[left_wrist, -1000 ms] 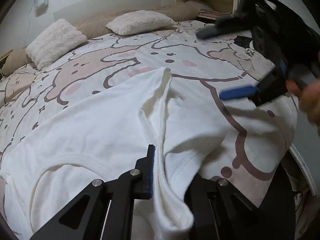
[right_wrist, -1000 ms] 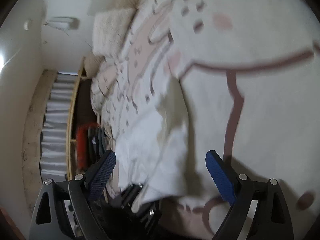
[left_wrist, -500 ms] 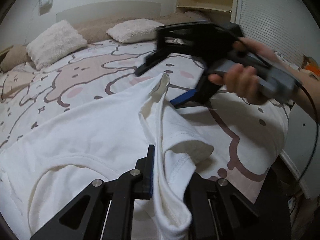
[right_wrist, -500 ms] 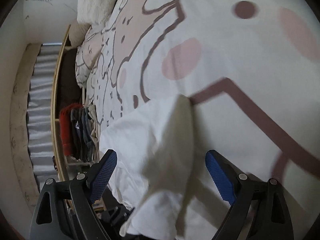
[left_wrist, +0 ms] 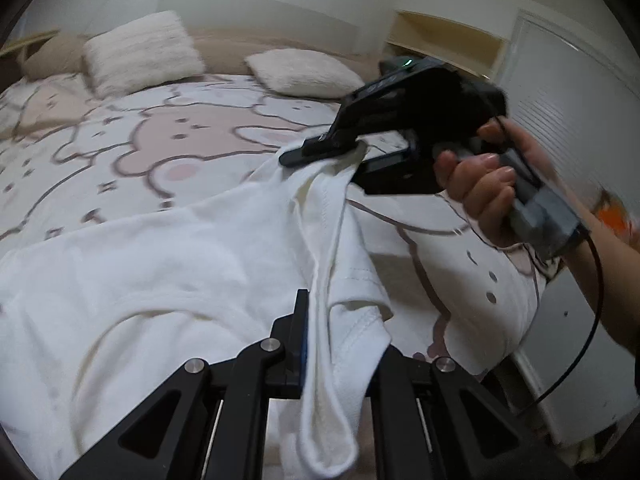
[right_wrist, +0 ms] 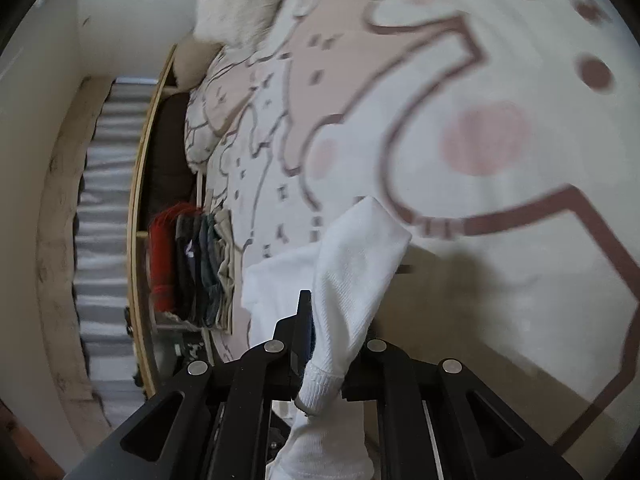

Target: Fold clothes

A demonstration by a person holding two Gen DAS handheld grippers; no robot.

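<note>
A white t-shirt (left_wrist: 168, 264) lies spread on the bed with the pink cartoon cover (left_wrist: 192, 136). My left gripper (left_wrist: 340, 344) is shut on the shirt's near edge by a sleeve, which hangs down between the fingers. My right gripper (left_wrist: 320, 154), held in a hand, is shut on the shirt's far edge and lifts it off the bed. In the right wrist view the right gripper (right_wrist: 332, 344) pinches a bunched fold of the white shirt (right_wrist: 356, 264). The shirt edge stretches between the two grippers.
Two fluffy white pillows (left_wrist: 140, 56) (left_wrist: 300, 72) lie at the head of the bed. A shelf (left_wrist: 448, 40) and a slatted door (left_wrist: 568, 92) stand at the right. Stacked folded clothes (right_wrist: 192, 268) sit on a shelf beside the bed. The bed's edge drops off at the right.
My right gripper came in over the shirt's far corner, shut on it and raised it. My left gripper has kept its hold on the near edge.
</note>
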